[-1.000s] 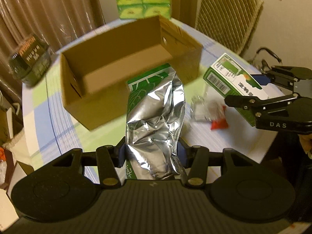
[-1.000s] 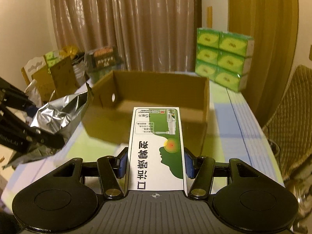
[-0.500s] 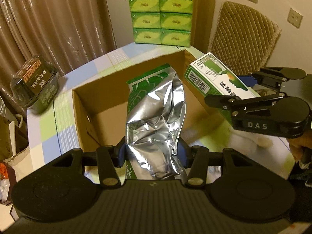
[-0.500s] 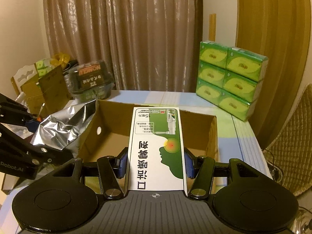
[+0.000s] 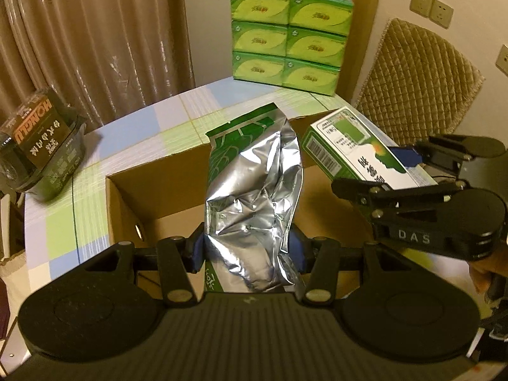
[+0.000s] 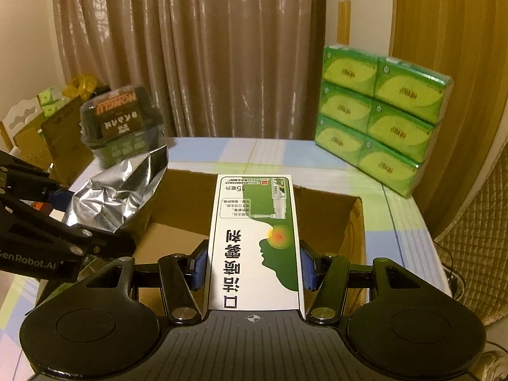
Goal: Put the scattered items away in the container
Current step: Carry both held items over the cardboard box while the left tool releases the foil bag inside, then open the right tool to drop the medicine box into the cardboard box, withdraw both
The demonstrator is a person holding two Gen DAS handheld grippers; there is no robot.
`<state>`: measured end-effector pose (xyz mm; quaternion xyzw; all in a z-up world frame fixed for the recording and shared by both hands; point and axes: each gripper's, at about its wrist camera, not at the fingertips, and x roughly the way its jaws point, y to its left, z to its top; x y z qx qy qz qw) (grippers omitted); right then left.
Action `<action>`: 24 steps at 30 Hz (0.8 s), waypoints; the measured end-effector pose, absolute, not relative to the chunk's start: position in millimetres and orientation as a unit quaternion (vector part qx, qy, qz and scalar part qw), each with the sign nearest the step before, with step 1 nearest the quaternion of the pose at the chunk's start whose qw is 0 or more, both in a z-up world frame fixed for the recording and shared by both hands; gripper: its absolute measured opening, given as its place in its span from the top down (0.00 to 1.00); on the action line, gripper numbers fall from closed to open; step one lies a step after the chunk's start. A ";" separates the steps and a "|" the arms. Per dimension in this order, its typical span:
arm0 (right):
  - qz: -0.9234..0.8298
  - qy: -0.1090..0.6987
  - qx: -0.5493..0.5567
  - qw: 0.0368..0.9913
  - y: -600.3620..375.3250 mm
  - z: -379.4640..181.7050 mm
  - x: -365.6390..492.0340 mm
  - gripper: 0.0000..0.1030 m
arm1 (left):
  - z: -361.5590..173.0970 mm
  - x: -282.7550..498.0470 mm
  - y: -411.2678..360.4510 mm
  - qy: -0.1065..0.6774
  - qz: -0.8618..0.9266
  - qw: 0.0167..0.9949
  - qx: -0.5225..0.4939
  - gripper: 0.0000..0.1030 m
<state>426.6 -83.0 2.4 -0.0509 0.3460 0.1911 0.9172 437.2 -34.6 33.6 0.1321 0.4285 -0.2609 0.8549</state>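
Observation:
My left gripper (image 5: pixel 246 250) is shut on a crumpled silver foil bag with green print (image 5: pixel 250 200) and holds it over the open cardboard box (image 5: pixel 152 190). My right gripper (image 6: pixel 254 266) is shut on a green and white spray carton (image 6: pixel 257 241) and holds it above the same box (image 6: pixel 355 222). In the left wrist view the right gripper (image 5: pixel 409 171) with the carton (image 5: pixel 349 146) hangs over the box's right side. In the right wrist view the left gripper (image 6: pixel 57 219) with the foil bag (image 6: pixel 120 193) is at the left.
A stack of green tissue packs (image 5: pixel 289 35) stands at the table's far edge, also in the right wrist view (image 6: pixel 381 111). A dark HONGLU food tub (image 5: pixel 41 146) sits at the table's left. A quilted chair (image 5: pixel 419 73) stands at the right. Curtains hang behind.
Both grippers have moved from beside the box to above its opening, still holding the foil bag and the carton. The loose items on the table have dropped out of view.

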 end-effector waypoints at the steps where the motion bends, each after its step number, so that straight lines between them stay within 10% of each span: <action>1: 0.190 0.348 -0.051 0.917 -82.5 0.7 427.8 0.49 | 31.0 441.1 -35.0 0.430 -0.261 0.854 0.131 0.56; 24: 0.185 0.363 -0.040 0.912 -80.9 -16.2 443.7 0.49 | -1.7 463.9 -29.5 0.447 -0.227 0.856 0.129 0.47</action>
